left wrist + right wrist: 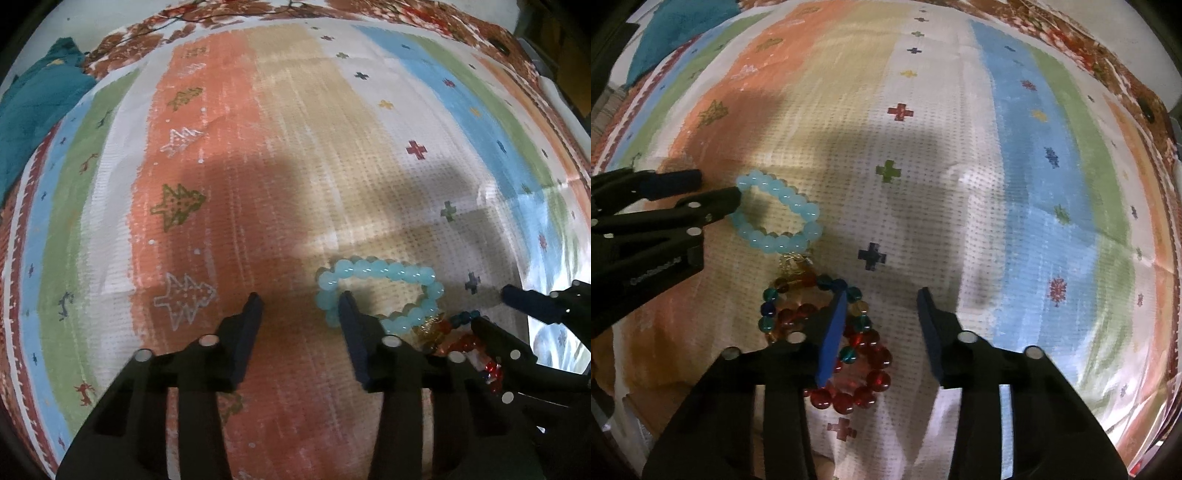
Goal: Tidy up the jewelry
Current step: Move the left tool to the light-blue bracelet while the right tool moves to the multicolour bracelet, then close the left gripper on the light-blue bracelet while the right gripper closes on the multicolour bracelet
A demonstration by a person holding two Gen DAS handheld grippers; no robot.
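A light blue bead bracelet lies on the striped cloth; it also shows in the right wrist view. My left gripper is open, its right finger at the bracelet's left edge. Just right of the bracelet lie a small gold piece, a multicoloured bead bracelet and a red bead bracelet, bunched together. My right gripper is open, its left finger over the multicoloured and red beads. The right gripper's fingers show in the left wrist view, above the same pile.
The patterned cloth with coloured stripes, trees and crosses covers the whole surface. A teal fabric lies at the far left corner. Shadows of the grippers fall across the middle of the cloth.
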